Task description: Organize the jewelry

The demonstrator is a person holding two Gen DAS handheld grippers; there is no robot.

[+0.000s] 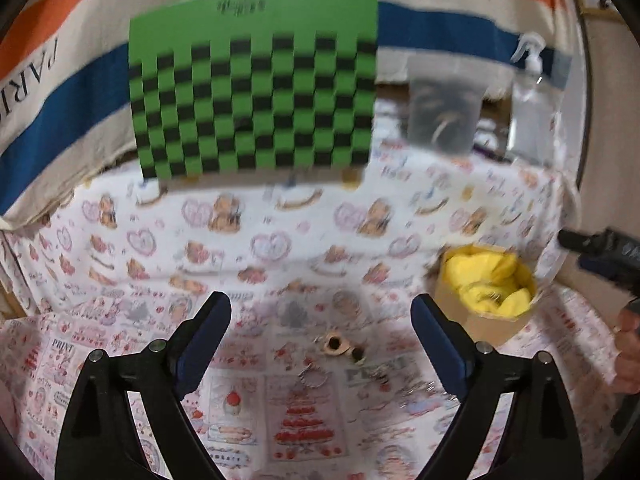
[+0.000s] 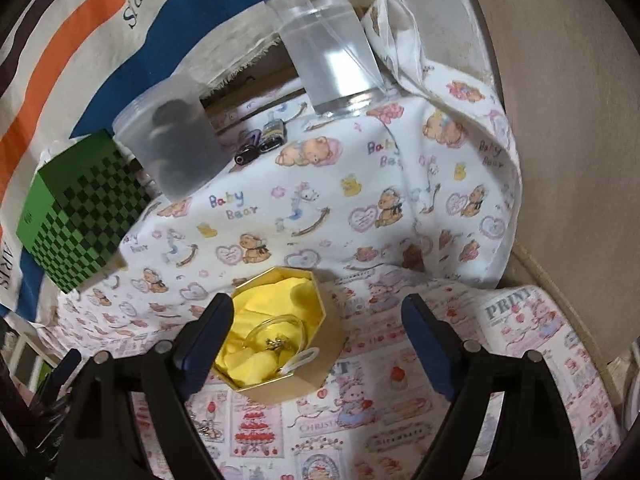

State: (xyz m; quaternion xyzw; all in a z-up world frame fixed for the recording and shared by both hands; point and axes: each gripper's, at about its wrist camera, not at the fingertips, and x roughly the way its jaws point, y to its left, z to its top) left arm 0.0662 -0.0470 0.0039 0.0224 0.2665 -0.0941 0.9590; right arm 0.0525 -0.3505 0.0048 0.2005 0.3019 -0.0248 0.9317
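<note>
A small tan octagonal box [image 2: 296, 376] lined with yellow padding sits on the patterned cloth; a clear bangle [image 2: 276, 338] and a small metal piece [image 2: 278, 345] lie inside. My right gripper [image 2: 318, 322] is open and empty, hovering over the box. The box also shows in the left wrist view [image 1: 486, 292] at the right. My left gripper [image 1: 322, 322] is open and empty above loose jewelry on the cloth: a small tan ring-like piece [image 1: 334, 344], a dark bead [image 1: 357, 355] and a thin wire ring [image 1: 313, 376].
A green and black checkered box [image 1: 252, 84] stands at the back, also in the right wrist view [image 2: 86, 220]. A frosted plastic container [image 2: 176, 140] and a clear spray bottle [image 2: 328, 40] stand behind. Small dark items [image 2: 260, 140] lie near the bottle.
</note>
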